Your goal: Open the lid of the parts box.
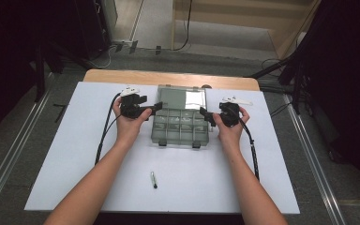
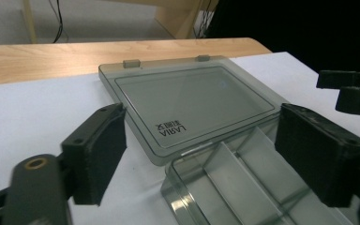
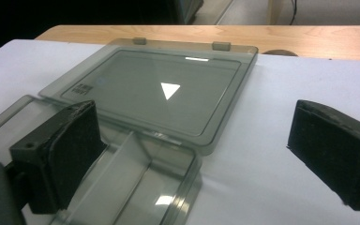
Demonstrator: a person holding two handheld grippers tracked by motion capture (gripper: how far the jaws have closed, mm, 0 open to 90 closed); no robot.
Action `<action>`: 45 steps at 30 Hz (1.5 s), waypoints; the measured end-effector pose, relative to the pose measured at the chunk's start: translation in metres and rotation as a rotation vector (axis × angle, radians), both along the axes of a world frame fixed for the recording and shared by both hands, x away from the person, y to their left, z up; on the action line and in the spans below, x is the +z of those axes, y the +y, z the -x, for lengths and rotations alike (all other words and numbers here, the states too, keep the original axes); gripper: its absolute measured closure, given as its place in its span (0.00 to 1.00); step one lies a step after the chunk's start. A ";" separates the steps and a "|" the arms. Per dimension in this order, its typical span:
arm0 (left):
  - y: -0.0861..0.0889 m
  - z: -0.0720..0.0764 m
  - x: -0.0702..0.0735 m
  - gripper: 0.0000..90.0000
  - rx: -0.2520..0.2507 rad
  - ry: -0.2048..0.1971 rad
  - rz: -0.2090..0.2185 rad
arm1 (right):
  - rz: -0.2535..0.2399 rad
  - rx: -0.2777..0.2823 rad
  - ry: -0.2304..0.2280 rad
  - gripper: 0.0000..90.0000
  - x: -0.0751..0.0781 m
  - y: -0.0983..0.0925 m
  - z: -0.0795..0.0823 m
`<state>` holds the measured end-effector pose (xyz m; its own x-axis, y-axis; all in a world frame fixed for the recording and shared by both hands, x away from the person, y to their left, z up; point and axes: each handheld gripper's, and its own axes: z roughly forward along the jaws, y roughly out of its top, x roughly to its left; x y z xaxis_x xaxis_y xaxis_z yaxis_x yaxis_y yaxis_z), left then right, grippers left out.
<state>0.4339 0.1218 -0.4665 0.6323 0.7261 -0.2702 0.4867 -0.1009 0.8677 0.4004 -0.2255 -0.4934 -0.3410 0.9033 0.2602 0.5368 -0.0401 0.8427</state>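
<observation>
Nearest the person a small pen-like object (image 1: 154, 179) lies in front of the clear organizer box (image 1: 180, 127), whose lid (image 1: 182, 97) lies flat behind it, while the left gripper (image 1: 155, 107) and right gripper (image 1: 204, 115) flank the box, jaws wide apart, holding nothing.

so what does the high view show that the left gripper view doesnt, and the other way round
High view alone: a small pen-like tool lying on the white table, plus both forearms and the compartment box's front latches.

Left gripper view alone: mirrored lettering on the lid and the left gripper fingers' padded faces up close, standing apart.

Both: the clear compartment box with its lid laid open flat, and the right gripper.
</observation>
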 end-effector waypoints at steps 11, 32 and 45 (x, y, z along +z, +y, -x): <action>0.013 0.033 0.002 0.00 -0.060 -0.072 -0.006 | 0.018 0.045 -0.038 0.01 0.003 0.003 0.031; 0.045 0.083 0.000 0.00 -0.060 -0.140 -0.021 | 0.035 0.109 -0.092 0.01 0.010 0.010 0.080; 0.069 0.108 0.000 0.00 -0.048 -0.178 -0.036 | 0.031 0.145 -0.093 0.01 0.008 0.018 0.107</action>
